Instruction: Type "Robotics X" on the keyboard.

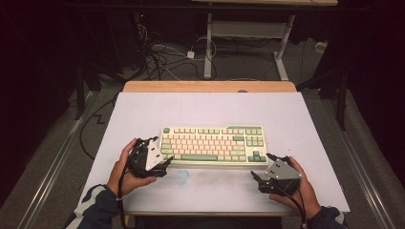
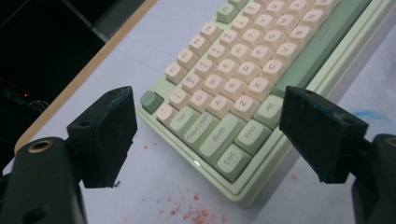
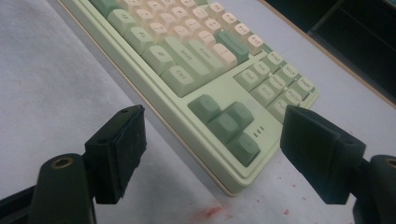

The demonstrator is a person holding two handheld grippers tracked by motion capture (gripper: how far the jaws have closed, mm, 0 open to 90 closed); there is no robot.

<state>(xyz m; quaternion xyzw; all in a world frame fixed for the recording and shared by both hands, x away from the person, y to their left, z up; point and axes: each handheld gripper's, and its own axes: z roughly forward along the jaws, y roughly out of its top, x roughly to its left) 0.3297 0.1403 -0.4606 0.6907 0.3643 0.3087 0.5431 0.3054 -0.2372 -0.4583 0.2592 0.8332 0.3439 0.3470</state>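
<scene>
— Two grippers, one at each end. Why set them up like that?

— I want the pale green mechanical keyboard with cream and green keycaps (image 1: 213, 145) taken by its short ends, so it comes up level rather than swinging from one side. It lies flat near the middle of the white table top (image 1: 143, 109), its long edge facing me.

— Where is your left gripper (image 1: 165, 162)?

— At the keyboard's near left corner. In the left gripper view its black jaws are spread wide, one over bare table off the corner, the other out past the front edge by the Alt key. That corner, with the Ctrl key (image 2: 231, 160), sits in the gap. Nothing is pinched.

— And the right?

— My right gripper (image 1: 261, 167) waits at the near right corner, just beside the case and apart from it. Its jaws are spread wide as well, and the cluster of green arrow keys (image 3: 225, 125) shows between them. It holds nothing either.

— Why so wide?

— I judge the case edge to be thick and slightly sloped; a wide gap lets me slide around a corner without knocking keycaps.

— Anything on the table to mind?

— Faint red specks (image 2: 196, 215) and a light blue smudge (image 1: 182, 176) mark the surface near me. They look like stains, so no obstacle.
</scene>
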